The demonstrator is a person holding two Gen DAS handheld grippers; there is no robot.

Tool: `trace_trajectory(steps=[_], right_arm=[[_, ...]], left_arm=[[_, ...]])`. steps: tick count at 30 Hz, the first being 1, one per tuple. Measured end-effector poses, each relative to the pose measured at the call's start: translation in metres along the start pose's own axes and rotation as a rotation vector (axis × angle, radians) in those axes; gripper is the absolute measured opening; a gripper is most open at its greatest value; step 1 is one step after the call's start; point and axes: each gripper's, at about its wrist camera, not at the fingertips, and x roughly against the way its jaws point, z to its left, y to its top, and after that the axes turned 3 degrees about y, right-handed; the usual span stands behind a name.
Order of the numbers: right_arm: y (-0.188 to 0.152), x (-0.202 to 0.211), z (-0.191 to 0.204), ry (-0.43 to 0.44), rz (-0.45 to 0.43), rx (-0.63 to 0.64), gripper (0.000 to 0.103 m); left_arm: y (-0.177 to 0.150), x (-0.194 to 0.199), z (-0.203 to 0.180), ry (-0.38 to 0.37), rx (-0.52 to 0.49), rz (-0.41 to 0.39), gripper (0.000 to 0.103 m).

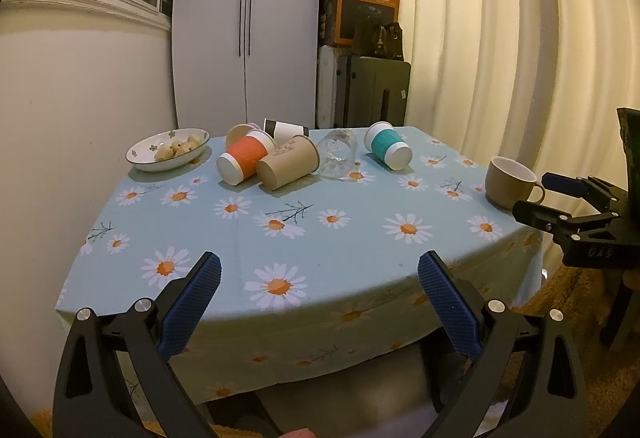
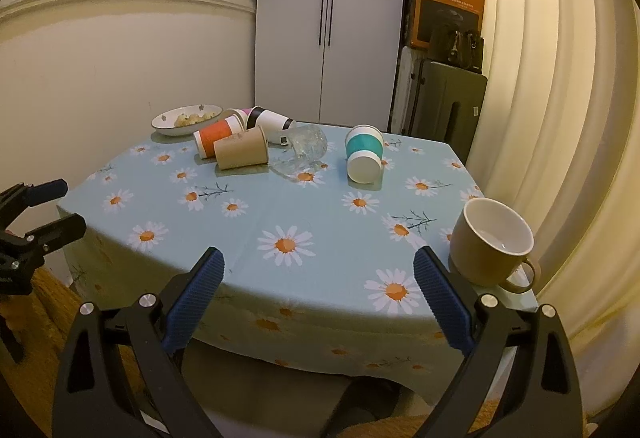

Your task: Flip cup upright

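Observation:
Several cups lie on their sides at the far part of the table: an orange cup (image 1: pixel 240 160) (image 2: pixel 214 137), a brown paper cup (image 1: pixel 288 162) (image 2: pixel 241 153), a white and black cup (image 1: pixel 285 130) (image 2: pixel 270 121), a clear glass (image 1: pixel 338 153) (image 2: pixel 304 150) and a teal cup (image 1: pixel 388 145) (image 2: pixel 363 154). A tan mug (image 1: pixel 511 182) (image 2: pixel 492 242) stands upright at the near right corner. My left gripper (image 1: pixel 319 284) (image 2: pixel 44 206) is open and empty at the near left edge. My right gripper (image 2: pixel 319 280) (image 1: pixel 560 198) is open and empty, just left of the mug.
A white bowl of food (image 1: pixel 168 149) (image 2: pixel 186 119) sits at the far left of the daisy tablecloth (image 1: pixel 320 238) (image 2: pixel 320 206). A curtain (image 1: pixel 500 38) hangs on the right. A cupboard (image 1: pixel 248 18) and stacked boxes (image 1: pixel 366 10) stand behind.

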Motion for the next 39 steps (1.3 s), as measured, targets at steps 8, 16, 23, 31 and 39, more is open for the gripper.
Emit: trace_trajectory(steps=[8, 16, 23, 31, 39], right_arm=[[0.0006, -0.0014, -0.0015, 0.007, 0.006, -0.001, 0.095], [-0.0001, -0.0051, 0.0023, 0.0, 0.018, 0.014, 0.095], [-0.0003, -0.0049, 0.0021, 0.0, 0.018, 0.013, 0.095], [-0.0004, -0.0047, 0.0021, 0.0, 0.019, 0.014, 0.095], [0.0006, -0.0022, 0.0026, 0.008, 0.006, 0.008, 0.095]], left_arm=[[0.0015, -0.0012, 0.0029, 0.001, 0.009, 0.006, 0.096], [-0.0003, -0.0027, 0.0006, -0.002, -0.001, 0.012, 0.096], [-0.0005, -0.0028, -0.0007, -0.003, -0.002, 0.013, 0.096], [-0.0014, -0.0025, -0.0039, -0.001, -0.01, 0.014, 0.096], [-0.0014, -0.0015, -0.0049, -0.002, -0.011, 0.012, 0.096]])
